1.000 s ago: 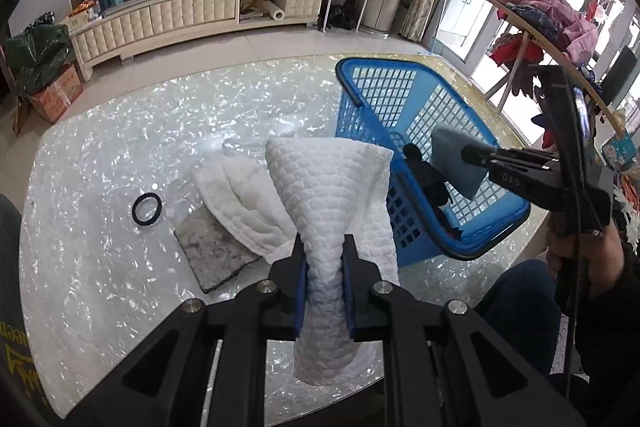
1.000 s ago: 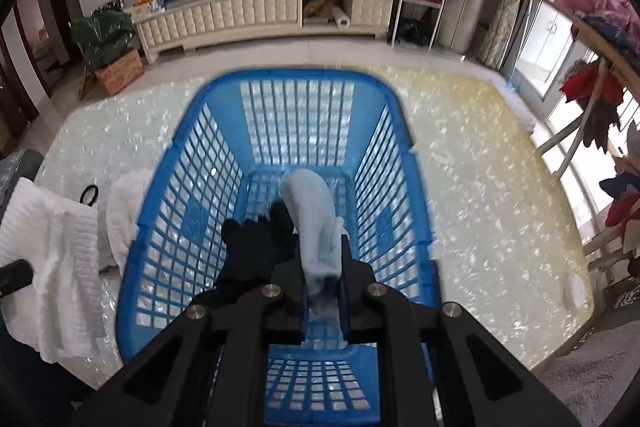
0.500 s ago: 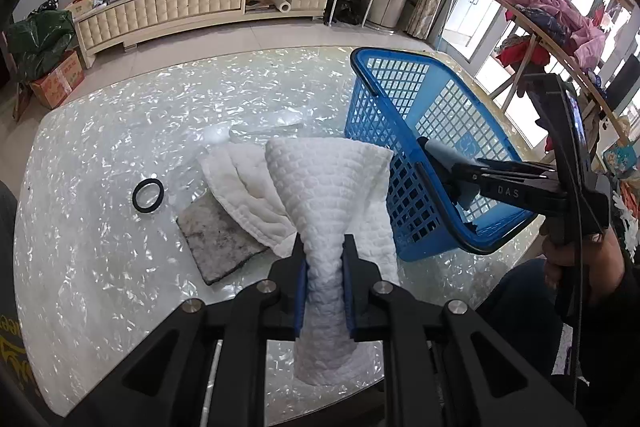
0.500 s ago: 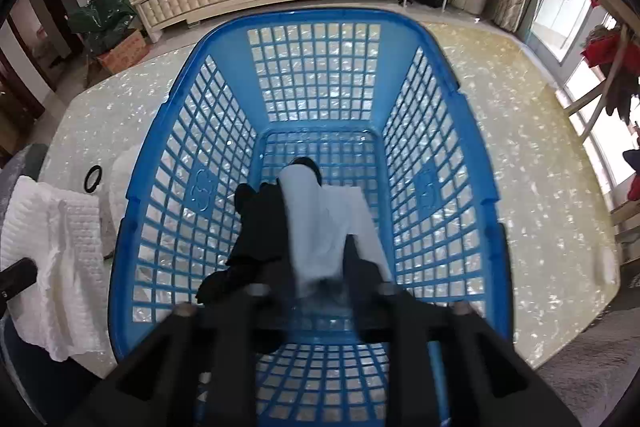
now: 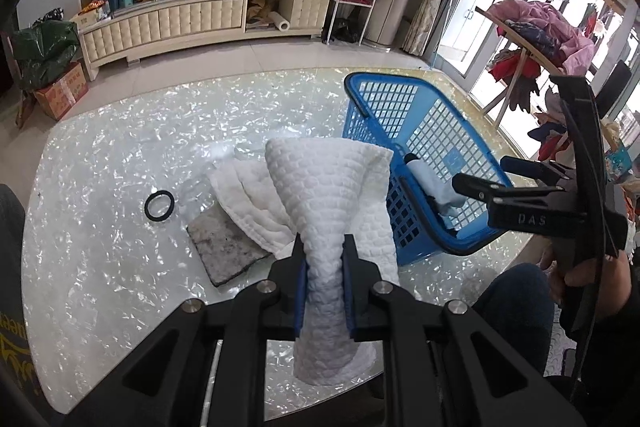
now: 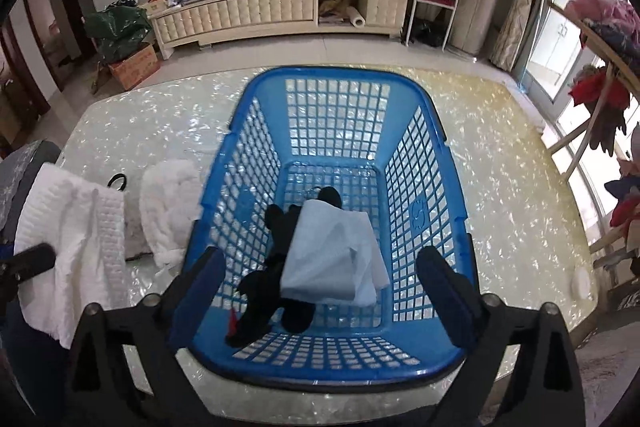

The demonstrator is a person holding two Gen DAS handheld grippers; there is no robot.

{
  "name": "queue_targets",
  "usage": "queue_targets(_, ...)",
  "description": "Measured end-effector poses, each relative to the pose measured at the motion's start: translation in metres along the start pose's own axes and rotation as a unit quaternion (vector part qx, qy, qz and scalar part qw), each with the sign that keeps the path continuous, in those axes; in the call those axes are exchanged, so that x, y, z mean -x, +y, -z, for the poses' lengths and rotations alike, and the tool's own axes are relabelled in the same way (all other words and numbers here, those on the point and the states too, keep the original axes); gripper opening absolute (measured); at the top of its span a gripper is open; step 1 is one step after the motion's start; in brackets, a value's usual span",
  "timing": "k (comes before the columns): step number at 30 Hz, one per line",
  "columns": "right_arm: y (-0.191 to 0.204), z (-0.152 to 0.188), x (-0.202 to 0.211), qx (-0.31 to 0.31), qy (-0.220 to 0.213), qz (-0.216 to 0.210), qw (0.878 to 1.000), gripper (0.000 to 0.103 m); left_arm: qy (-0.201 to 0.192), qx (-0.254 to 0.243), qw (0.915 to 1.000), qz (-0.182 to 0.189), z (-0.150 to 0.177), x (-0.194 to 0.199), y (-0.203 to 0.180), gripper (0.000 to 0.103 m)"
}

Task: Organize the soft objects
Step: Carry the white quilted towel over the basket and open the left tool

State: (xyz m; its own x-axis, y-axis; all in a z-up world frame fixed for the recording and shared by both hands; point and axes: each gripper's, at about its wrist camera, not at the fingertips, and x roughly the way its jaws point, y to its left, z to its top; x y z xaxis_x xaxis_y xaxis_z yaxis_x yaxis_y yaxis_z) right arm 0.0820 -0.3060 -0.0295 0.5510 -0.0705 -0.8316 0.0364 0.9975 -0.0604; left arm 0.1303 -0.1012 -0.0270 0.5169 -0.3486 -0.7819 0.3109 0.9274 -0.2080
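My left gripper (image 5: 323,285) is shut on a white textured towel (image 5: 328,195) and holds it above the table, left of the blue basket (image 5: 420,131). The towel also shows in the right wrist view (image 6: 68,247). My right gripper (image 6: 320,267) is open and empty above the near end of the basket (image 6: 340,367). A light blue cloth (image 6: 332,259) lies in the basket on top of a black cloth (image 6: 276,275). A second white towel (image 5: 248,203) and a grey cloth (image 5: 228,249) lie on the table.
A black ring (image 5: 159,205) lies on the pearly table (image 5: 120,267) left of the grey cloth. A clothes rack (image 5: 536,35) stands to the right. A low cabinet (image 6: 260,11) runs along the far wall.
My right gripper opened and let the light blue cloth drop into the basket, then drew back above the near rim. My left gripper kept holding the white towel.
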Motion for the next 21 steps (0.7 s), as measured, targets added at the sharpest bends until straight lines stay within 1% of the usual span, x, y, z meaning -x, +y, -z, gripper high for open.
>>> queue_targets(3, 0.007, 0.003, 0.012, 0.003, -0.011, -0.005, 1.000, 0.102, -0.008, -0.006, 0.9999, 0.000, 0.000, 0.007, -0.004, 0.013)
queue_targets(7, 0.011, 0.009, 0.026, 0.006, -0.033, -0.012, 0.999, 0.102, -0.019, -0.018, 0.9997, -0.004, -0.001, 0.014, -0.014, 0.013)
queue_targets(12, 0.007, 0.014, 0.041, 0.004, -0.053, -0.016, 0.998, 0.102, -0.027, -0.034, 0.9991, -0.004, -0.005, 0.018, -0.028, 0.013)
queue_targets(21, -0.001, 0.015, 0.044, 0.000, -0.072, -0.034, 0.997, 0.102, -0.039, -0.057, 0.9976, -0.006, -0.014, 0.019, -0.052, 0.013)
